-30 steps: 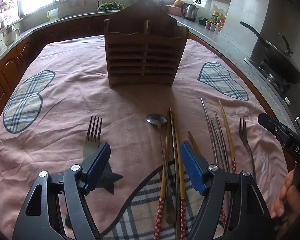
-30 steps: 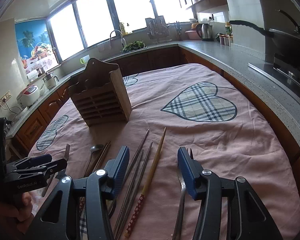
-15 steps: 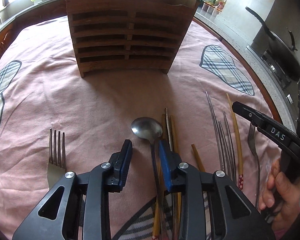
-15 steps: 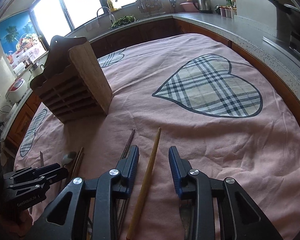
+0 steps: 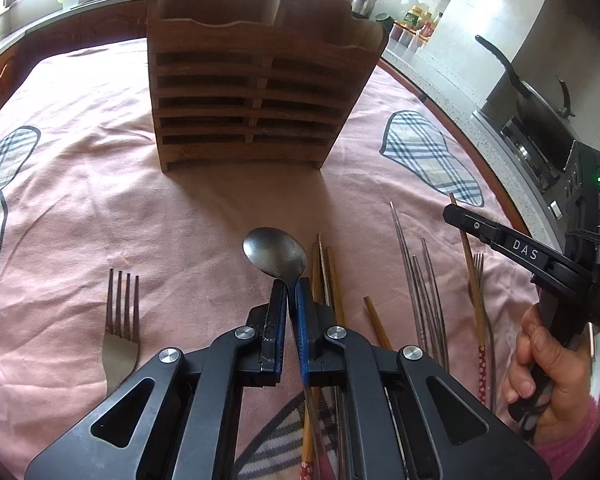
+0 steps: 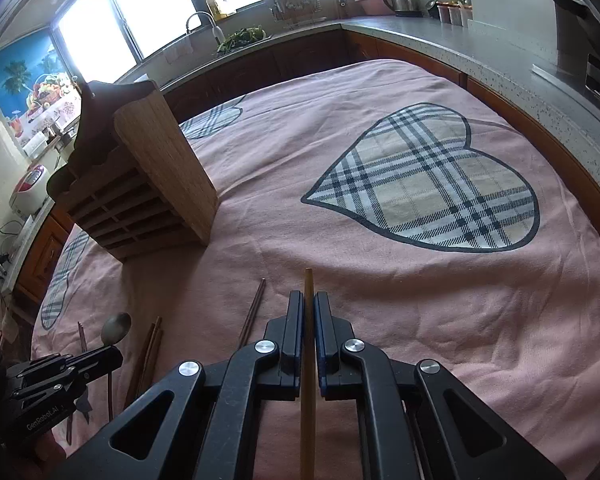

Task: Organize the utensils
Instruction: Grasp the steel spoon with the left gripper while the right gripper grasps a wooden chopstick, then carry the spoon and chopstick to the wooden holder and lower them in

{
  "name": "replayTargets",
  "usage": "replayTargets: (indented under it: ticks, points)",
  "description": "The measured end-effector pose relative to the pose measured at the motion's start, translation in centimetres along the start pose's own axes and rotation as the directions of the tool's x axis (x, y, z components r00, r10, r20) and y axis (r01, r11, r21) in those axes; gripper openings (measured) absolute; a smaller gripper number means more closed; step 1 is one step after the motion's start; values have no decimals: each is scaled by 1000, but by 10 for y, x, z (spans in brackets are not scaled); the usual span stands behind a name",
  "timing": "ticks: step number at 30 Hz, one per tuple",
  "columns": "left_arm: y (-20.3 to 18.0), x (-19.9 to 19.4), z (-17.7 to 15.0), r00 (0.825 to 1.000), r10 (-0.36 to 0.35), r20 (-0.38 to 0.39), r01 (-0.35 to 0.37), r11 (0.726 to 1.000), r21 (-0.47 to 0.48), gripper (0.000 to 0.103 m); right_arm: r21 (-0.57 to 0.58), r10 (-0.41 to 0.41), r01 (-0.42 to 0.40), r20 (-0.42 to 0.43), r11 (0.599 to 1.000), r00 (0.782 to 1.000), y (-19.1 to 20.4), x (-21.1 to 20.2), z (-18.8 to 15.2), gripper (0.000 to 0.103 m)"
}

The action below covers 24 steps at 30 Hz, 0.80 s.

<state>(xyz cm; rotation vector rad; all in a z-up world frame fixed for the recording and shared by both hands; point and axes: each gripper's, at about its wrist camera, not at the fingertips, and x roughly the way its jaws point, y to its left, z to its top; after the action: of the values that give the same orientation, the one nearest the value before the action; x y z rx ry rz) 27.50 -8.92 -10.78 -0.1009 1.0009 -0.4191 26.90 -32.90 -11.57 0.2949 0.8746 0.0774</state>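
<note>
My left gripper (image 5: 288, 286) is shut on the neck of a metal spoon (image 5: 275, 253), bowl pointing at the wooden utensil holder (image 5: 256, 80) beyond. My right gripper (image 6: 309, 300) is shut on a pale wooden chopstick (image 6: 309, 280) whose tip sticks out ahead of the pads. The holder also shows in the right wrist view (image 6: 140, 176), far left. A fork (image 5: 122, 320) lies left of the spoon. Metal chopsticks (image 5: 420, 280), wooden chopsticks (image 5: 328, 272) and a second fork (image 5: 479, 264) lie to the right on the pink cloth (image 5: 80, 200).
The right gripper's body (image 5: 540, 260) and hand are at the right edge of the left wrist view. The left gripper's body (image 6: 52, 380) is at the lower left of the right wrist view. A grey counter (image 6: 500, 48) with a pan (image 5: 540, 104) runs along the right.
Both grippers have gone from open to shut. The left closed on the spoon's neck, the right on the wooden chopstick. Both came lower and closer to the cloth.
</note>
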Motion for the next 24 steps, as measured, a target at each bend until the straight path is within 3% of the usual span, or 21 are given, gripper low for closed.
replayTargets:
  ticks: [14,24]
  points:
    - [2,-76,6,986,-34,162,35,999,0,3,-50,97,-91,136,995,986,38,-69,17,5]
    - [7,-116,14,964,-51,259,51,999,10,2,-93,127,-107,251,990,960,60,-112,35,5]
